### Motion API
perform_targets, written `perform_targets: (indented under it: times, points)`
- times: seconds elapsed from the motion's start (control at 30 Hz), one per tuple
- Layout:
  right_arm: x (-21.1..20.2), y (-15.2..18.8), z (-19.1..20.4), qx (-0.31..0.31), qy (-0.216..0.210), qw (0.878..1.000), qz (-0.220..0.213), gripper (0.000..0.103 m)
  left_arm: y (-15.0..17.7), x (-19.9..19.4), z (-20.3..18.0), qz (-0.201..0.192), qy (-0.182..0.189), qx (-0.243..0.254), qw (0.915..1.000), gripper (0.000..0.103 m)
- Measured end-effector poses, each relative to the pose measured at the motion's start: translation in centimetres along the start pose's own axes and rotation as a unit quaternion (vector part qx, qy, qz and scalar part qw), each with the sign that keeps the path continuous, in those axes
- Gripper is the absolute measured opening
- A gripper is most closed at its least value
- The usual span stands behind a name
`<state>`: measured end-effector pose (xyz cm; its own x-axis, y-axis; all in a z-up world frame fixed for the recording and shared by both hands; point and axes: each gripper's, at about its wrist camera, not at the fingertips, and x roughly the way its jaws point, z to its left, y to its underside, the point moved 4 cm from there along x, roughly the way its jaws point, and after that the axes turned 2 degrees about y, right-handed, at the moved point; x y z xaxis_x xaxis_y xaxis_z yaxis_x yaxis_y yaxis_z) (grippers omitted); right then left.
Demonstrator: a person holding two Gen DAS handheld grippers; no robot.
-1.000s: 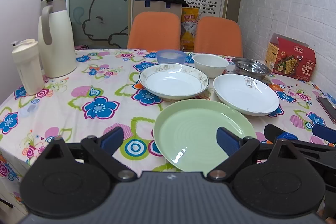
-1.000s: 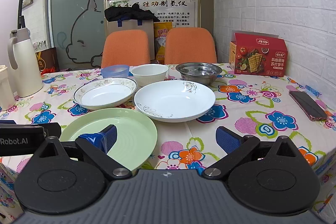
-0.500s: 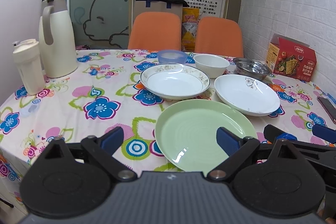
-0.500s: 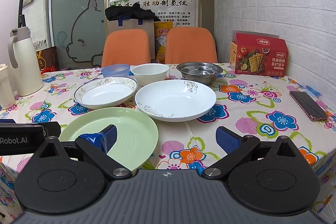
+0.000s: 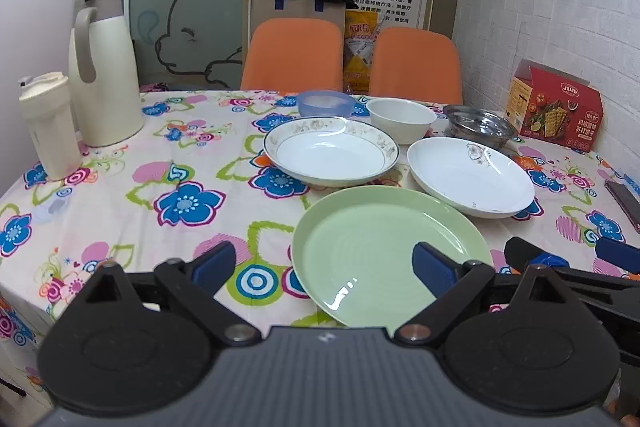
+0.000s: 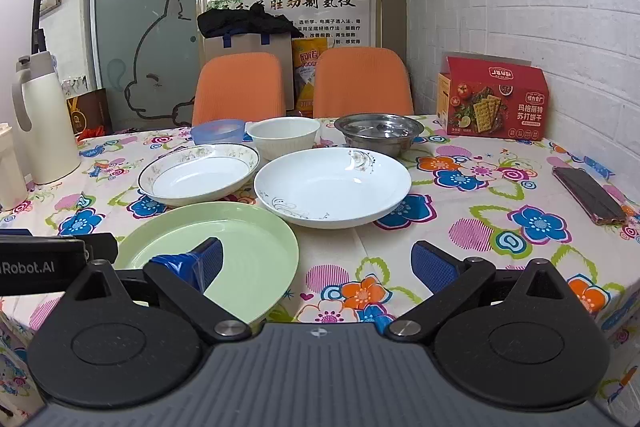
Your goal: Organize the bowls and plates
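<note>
The green plate point(image 5: 390, 253) lies flat at the near edge of the bench point(image 5: 120, 195). It looks glazed, stiff and breakable, so it is judged slippery and best pinched at the raised near rim, though how thick the rim is cannot be made out. Beyond it sit two white plates, the patterned-rim plate point(image 5: 331, 155) and the plain white plate point(image 5: 472, 177), touching or nearly so. Three bowls are lined up behind. The left tongs point(image 5: 323, 265) are held spread and empty, straddling the green plate's left part. The right tongs point(image 6: 316, 261) are likewise spread, one finger over the plate's right part.
</note>
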<state>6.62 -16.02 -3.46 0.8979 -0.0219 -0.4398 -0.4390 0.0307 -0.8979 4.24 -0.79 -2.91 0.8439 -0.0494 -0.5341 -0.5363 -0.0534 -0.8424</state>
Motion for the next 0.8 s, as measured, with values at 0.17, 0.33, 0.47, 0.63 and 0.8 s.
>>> perform_targets:
  times: [0.17, 0.33, 0.47, 0.63, 0.8]
  points:
    - [0.8, 0.1, -0.2, 0.002, 0.001, 1.0, 0.004, 0.088, 0.1, 0.8, -0.3, 0.003, 0.0, 0.007, 1.0, 0.094]
    - [1.6, 0.5, -0.5, 0.009, -0.004, 1.0, 0.013, 0.088, 0.2, 1.9, -0.4, 0.014, -0.002, 0.007, 0.9999, 0.094]
    - [2.3, 0.8, -0.7, 0.01, -0.003, 1.0, 0.021, 0.088, 0.3, 2.6, -0.7, 0.022, -0.002, 0.009, 0.9997, 0.094]
    - [3.1, 1.1, -1.0, 0.015, -0.006, 0.999, 0.031, 0.088, 0.5, 3.3, -0.9, 0.03, -0.004, 0.014, 0.9994, 0.094]
    - [3.4, 1.1, -1.1, 0.016, -0.007, 0.999, 0.037, 0.088, 0.4, 3.6, -0.8, 0.033, -0.005, 0.011, 0.9994, 0.094]
